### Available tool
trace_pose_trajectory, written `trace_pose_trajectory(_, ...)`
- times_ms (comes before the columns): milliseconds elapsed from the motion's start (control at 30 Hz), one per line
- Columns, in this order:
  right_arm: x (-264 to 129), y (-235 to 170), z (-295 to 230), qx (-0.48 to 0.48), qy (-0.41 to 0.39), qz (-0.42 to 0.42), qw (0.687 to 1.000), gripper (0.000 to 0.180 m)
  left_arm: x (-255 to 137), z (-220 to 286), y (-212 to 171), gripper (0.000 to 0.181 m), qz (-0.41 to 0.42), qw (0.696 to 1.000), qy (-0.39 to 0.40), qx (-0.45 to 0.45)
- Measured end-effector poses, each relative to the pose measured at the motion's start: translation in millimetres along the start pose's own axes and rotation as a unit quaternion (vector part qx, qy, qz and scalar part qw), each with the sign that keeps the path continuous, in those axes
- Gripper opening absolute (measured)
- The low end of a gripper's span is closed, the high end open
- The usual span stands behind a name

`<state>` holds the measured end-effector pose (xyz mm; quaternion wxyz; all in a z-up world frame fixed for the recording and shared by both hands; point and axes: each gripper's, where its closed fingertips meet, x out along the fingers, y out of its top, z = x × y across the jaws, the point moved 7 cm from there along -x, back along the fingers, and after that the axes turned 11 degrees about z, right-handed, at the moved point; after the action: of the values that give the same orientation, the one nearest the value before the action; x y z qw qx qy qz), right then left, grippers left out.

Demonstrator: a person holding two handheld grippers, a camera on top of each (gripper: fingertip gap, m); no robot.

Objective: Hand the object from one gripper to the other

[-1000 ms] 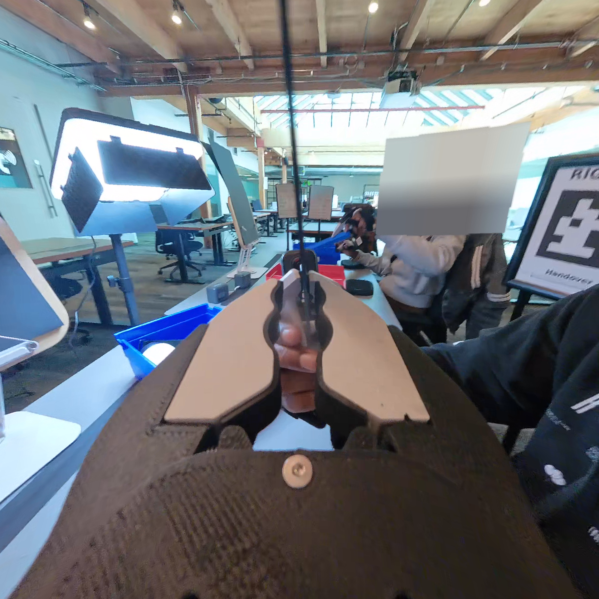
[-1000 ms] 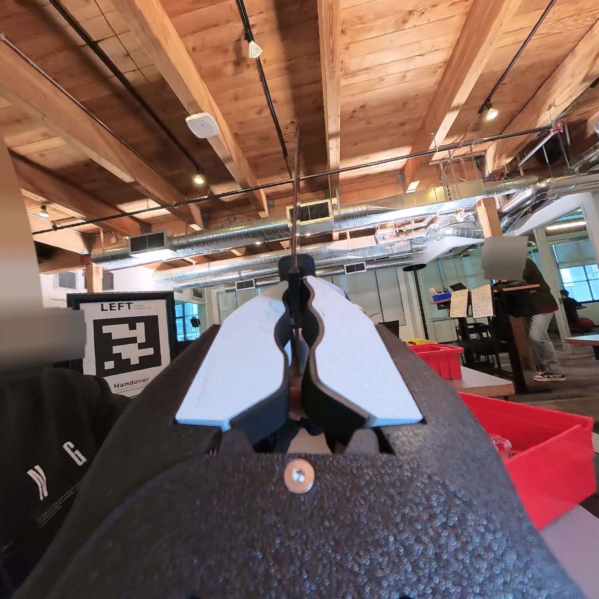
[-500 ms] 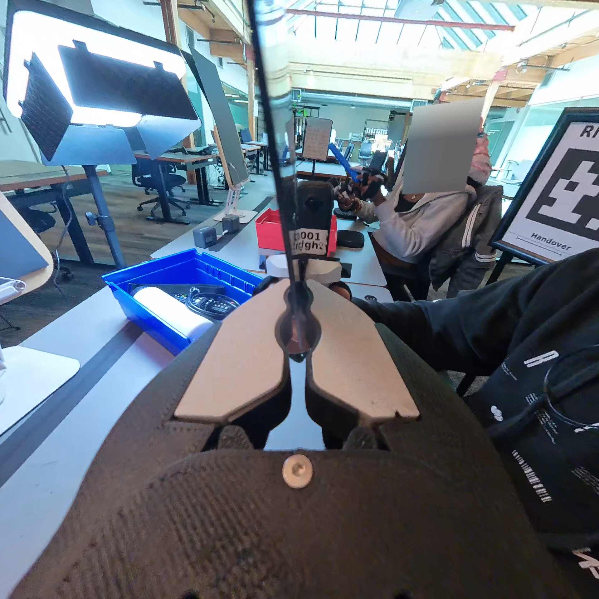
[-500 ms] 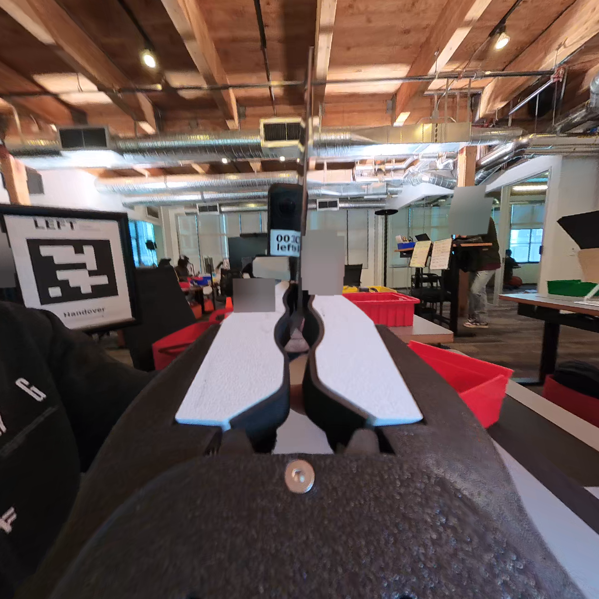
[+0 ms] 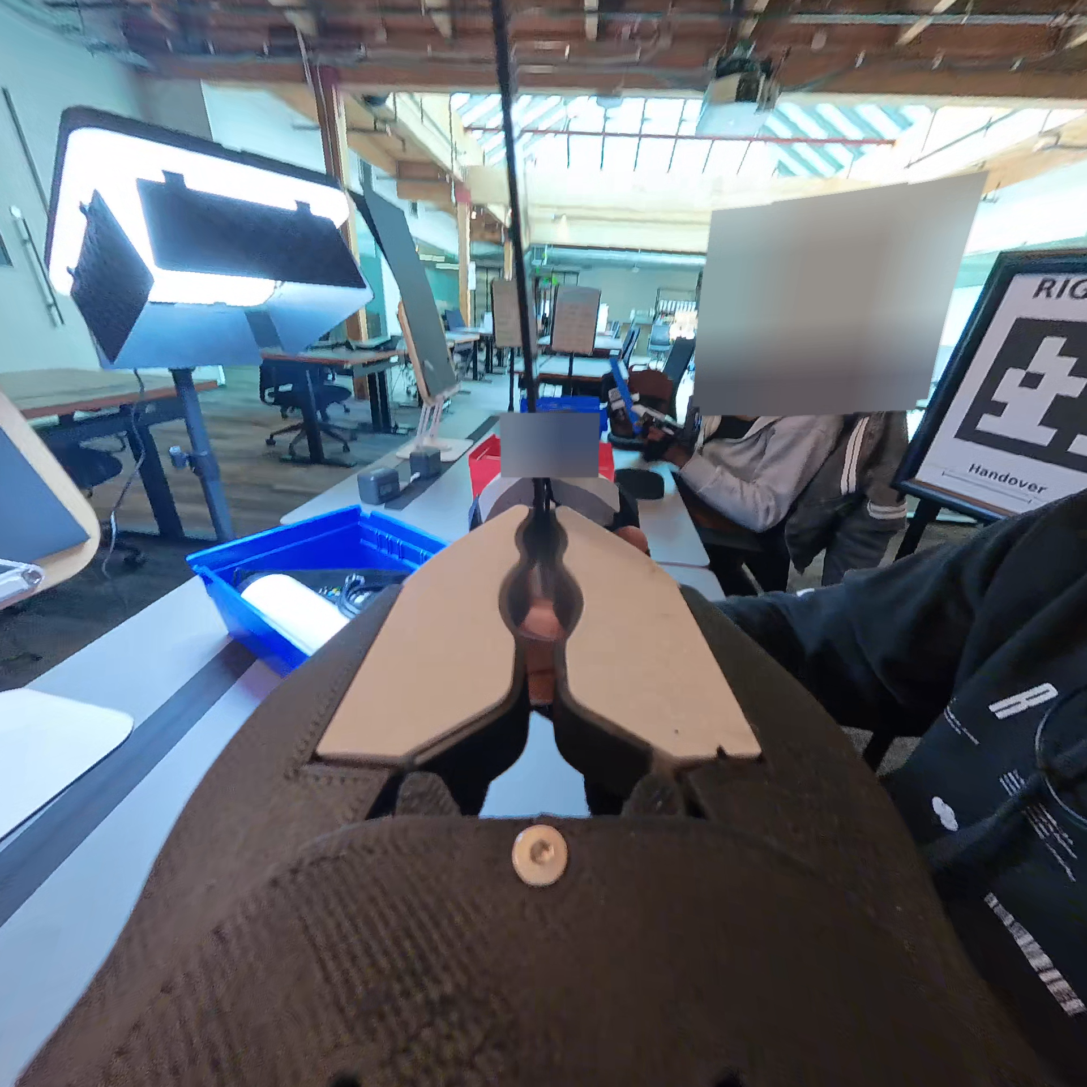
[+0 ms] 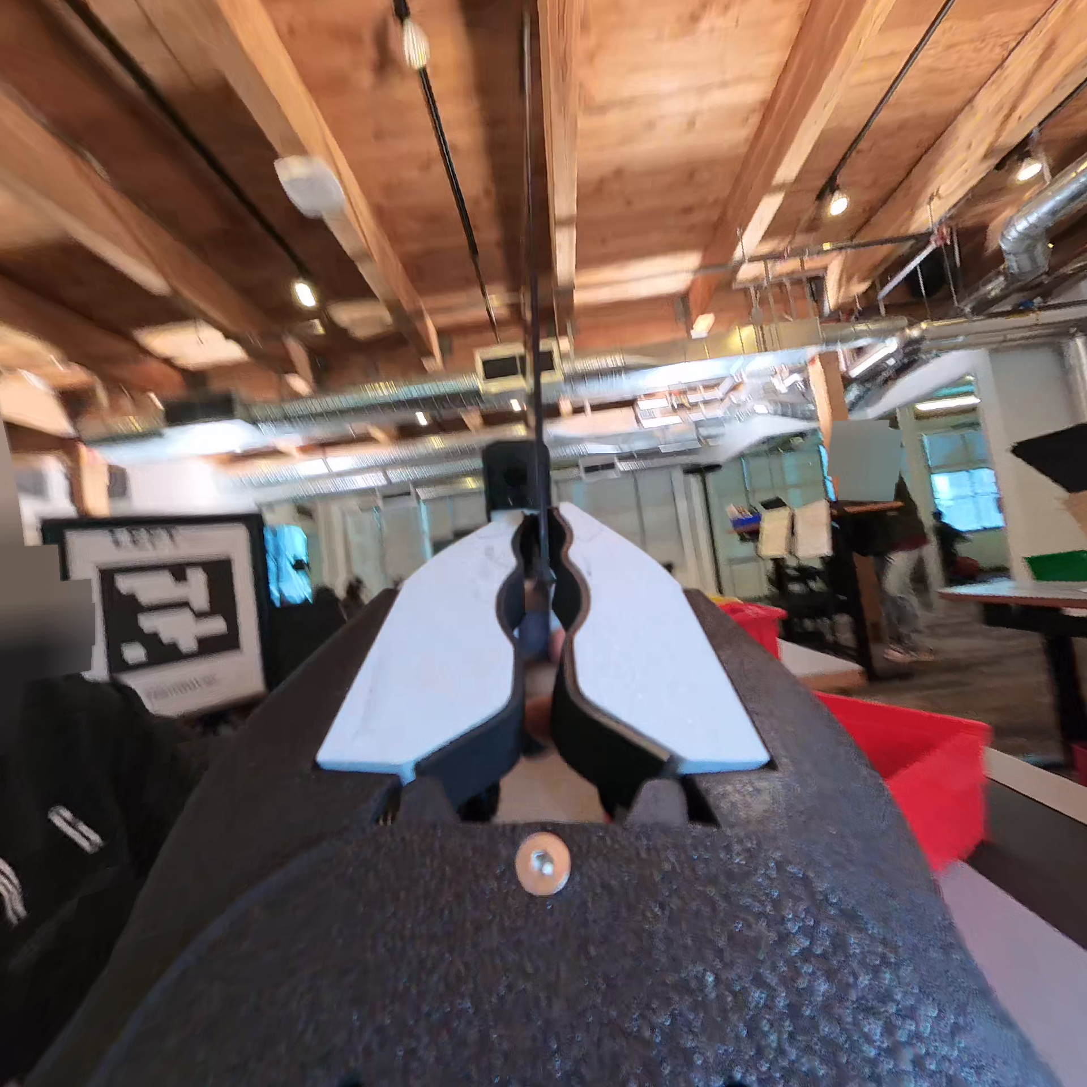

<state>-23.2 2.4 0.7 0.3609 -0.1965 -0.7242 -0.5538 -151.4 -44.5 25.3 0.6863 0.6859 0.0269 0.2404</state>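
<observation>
Between both sets of fingers: thin black rod (image 5: 510, 235), standing upright. Left gripper (image 5: 542, 517) pinched nearly closed w/ rod in its tip slot. Right gripper (image 6: 544, 517) same, narrow gap, rod (image 6: 534, 264) running thru it. Looks like mid-handover, both clamped on it, tho can't tell which one really carries it. Next imo: one side lets go, pulls straight back so rod doesn't tilt. Blue bin (image 5: 282, 553) on table off to left.

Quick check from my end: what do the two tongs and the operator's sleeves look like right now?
Left tongs: tan flat fingers with wavy inner edges on a black textured body with a silver screw. Right tongs: the same build, with pale grey-white fingers. The sleeve is black with white printed markings.
</observation>
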Motion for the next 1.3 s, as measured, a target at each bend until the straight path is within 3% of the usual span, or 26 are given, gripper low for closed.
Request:
trace_pose_trajectory(167,0.3,-4.0,-1.9,-0.085,0.009,-0.140,0.986,0.005,-17.2,-0.7,4.0,0.002,-0.066,0.998,-0.001,0.005)
trace_pose_trajectory(367,3.3,-3.5,-5.3,-0.038,0.008,-0.063,0.997,0.003,-12.9,-0.2,7.9,0.004,0.031,0.999,-0.008,0.014)
trace_pose_trajectory(500,5.2,1.6,-8.9,-0.011,0.011,-0.034,0.999,0.002,1.5,5.9,-1.0,0.013,0.043,0.999,-0.024,0.009)
trace_pose_trajectory(567,6.0,1.9,-10.1,-0.008,0.011,-0.034,0.999,0.002,4.4,6.8,-1.3,0.003,0.060,0.998,-0.020,0.014)
trace_pose_trajectory(800,7.4,6.6,-9.9,-0.057,-0.005,-0.102,0.993,0.009,-3.4,2.8,3.6,0.003,0.041,0.998,-0.032,-0.020)
trace_pose_trajectory(867,6.8,6.2,-9.8,-0.046,0.001,-0.117,0.992,0.003,-5.1,1.3,4.3,0.003,0.041,0.998,-0.031,-0.023)
trace_pose_trajectory(1067,8.4,7.1,-10.4,-0.029,-0.008,-0.074,0.997,0.002,0.8,-1.2,-0.2,0.005,0.124,0.990,-0.040,-0.062)
trace_pose_trajectory(1133,8.4,5.8,-10.9,-0.028,-0.012,-0.060,0.998,0.002,8.5,1.1,-8.0,0.014,0.112,0.991,-0.041,-0.063)
trace_pose_trajectory(1300,9.4,5.7,-9.1,-0.003,-0.016,-0.066,0.998,0.003,10.4,1.5,-8.3,0.005,0.088,0.995,-0.028,-0.046)
